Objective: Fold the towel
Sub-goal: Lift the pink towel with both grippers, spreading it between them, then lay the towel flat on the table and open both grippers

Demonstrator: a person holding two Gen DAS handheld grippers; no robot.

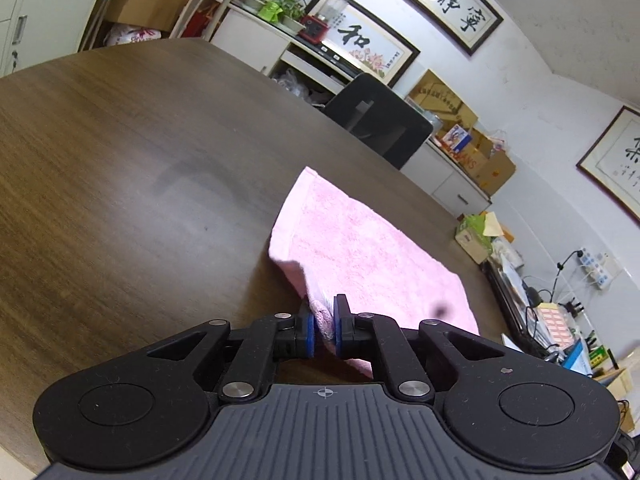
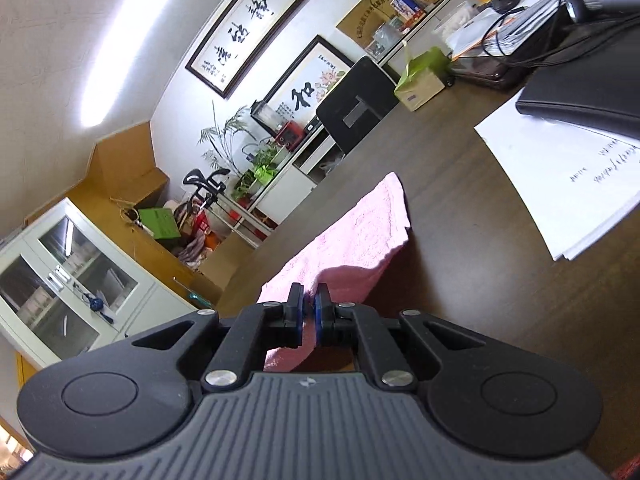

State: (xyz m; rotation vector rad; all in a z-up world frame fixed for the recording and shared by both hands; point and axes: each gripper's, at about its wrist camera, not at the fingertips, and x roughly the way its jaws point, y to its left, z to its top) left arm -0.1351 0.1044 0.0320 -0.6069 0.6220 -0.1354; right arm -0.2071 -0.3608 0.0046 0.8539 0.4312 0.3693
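Observation:
A pink towel (image 1: 360,248) lies partly on the dark wooden table (image 1: 120,184), its near end lifted off the surface. My left gripper (image 1: 324,316) is shut on the towel's near left corner, with bunched pink cloth pinched between the blue pads. In the right wrist view the same towel (image 2: 360,236) stretches away from me, folded over along one edge. My right gripper (image 2: 309,306) is shut on the towel's other near corner, a thin fold of cloth caught between its pads. A small dark spot (image 1: 440,311) marks the towel near the left gripper.
White sheets of paper (image 2: 560,176) and a black folder (image 2: 588,88) lie on the table to the right of the towel. A black chair back (image 1: 380,120) stands at the table's far edge. Cabinets, boxes and cluttered desks line the walls behind.

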